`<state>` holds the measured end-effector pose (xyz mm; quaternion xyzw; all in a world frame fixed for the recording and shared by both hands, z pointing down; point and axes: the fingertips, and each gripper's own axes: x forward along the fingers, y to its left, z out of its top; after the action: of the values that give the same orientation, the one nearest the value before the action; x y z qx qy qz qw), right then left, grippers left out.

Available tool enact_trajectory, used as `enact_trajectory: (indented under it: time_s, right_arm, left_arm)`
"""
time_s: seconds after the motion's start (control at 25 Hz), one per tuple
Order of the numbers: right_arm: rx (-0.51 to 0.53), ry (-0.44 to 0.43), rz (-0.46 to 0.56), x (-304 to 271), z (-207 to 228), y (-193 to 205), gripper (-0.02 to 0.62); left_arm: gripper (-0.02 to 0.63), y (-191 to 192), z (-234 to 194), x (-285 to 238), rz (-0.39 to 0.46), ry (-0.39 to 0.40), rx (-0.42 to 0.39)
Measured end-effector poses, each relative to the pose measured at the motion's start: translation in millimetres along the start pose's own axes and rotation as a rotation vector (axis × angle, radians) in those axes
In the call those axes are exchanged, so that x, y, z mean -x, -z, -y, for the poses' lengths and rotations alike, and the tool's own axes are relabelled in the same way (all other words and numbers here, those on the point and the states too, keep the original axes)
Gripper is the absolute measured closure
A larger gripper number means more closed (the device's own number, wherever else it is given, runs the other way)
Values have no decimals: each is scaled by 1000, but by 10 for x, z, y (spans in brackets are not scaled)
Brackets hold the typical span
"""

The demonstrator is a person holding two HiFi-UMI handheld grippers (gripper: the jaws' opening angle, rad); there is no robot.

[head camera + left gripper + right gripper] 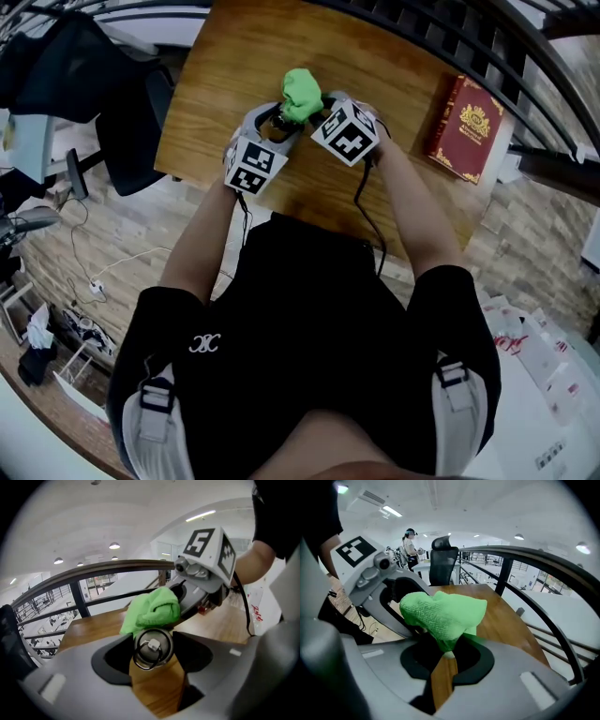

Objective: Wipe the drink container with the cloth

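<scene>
A metal drink can (153,648) with a pull ring on top sits between the jaws of my left gripper (153,654), which is shut on its sides. In the head view the left gripper (278,120) is held over the wooden table (394,56). My right gripper (447,657) is shut on a bright green cloth (443,612), which bunches up above its jaws. The cloth (152,609) rests against the far side of the can's top. In the head view the cloth (302,93) hides the can, and the right gripper (316,110) meets the left one there.
A red book (466,128) lies on the table's right side. A dark railing (487,37) runs behind the table. A black chair (131,131) stands at the left, with cables on the floor (112,267). Far off, a person (410,541) stands by an office chair (443,559).
</scene>
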<state>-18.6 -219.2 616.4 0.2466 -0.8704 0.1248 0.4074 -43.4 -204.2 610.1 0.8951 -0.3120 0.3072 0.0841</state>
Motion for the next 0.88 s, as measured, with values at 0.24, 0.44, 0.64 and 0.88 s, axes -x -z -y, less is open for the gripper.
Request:
enact_trajectory:
  time_s: [0.24, 0.44, 0.64, 0.88]
  right_arm:
    - [34, 0, -25, 60, -93, 37, 541]
    - [-5, 59, -143, -110, 98, 352, 541]
    - [-77, 73, -163, -220, 100, 532, 541]
    - [-165, 37, -147, -262, -74, 597, 541]
  left_arm:
    - [291, -36, 19, -28, -25, 8, -33]
    - [291, -61, -27, -65, -23, -5, 40]
    - [291, -38, -84, -47, -25, -23, 115]
    - [291, 15, -207, -15, 14, -41, 333]
